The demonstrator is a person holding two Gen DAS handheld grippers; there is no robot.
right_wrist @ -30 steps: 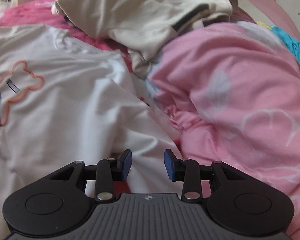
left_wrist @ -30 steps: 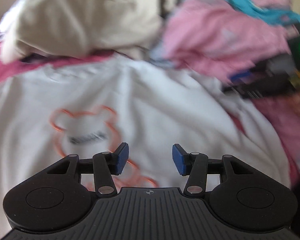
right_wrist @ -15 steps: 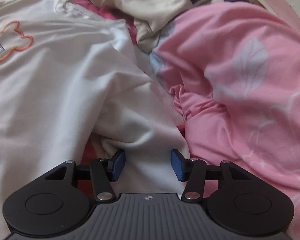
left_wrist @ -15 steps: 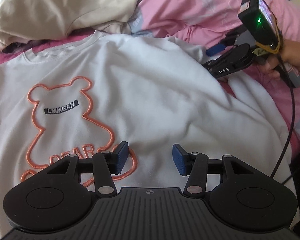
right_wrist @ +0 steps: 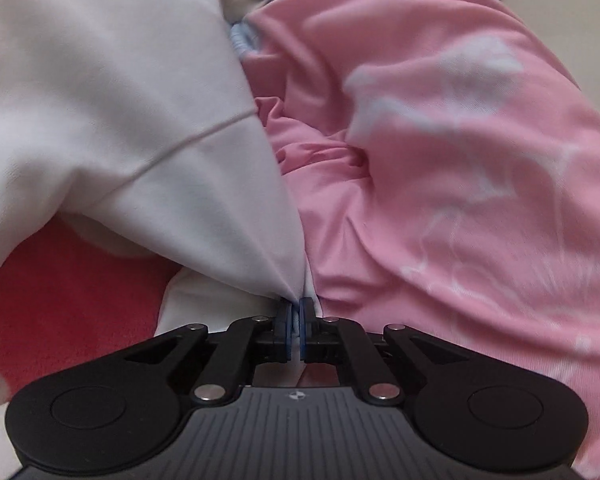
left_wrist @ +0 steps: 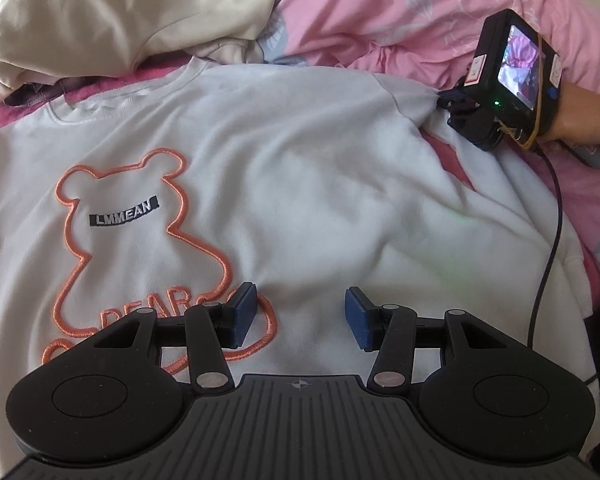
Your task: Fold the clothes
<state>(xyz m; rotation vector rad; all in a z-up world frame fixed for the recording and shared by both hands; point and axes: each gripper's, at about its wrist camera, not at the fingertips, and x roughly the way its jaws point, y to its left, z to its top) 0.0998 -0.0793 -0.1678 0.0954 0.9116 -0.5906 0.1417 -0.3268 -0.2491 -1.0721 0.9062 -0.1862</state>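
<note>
At shoulder, right gripper [right_wrist: 296, 320] pinches sweatshirt [right_wrist: 120, 100]

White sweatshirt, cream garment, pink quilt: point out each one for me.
White sweatshirt [left_wrist: 308, 168]: left wrist view, on the plain chest right of the bear outline.
Cream garment [left_wrist: 112, 16]: left wrist view, on its crumpled body.
Pink quilt [right_wrist: 440, 152]: right wrist view, on its printed top.

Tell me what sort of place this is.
Most likely a bedroom, with clothes being sorted on a bed. A pink patterned quilt lies bunched beside a white sweatshirt spread flat, and a cream garment is heaped behind it.
</note>
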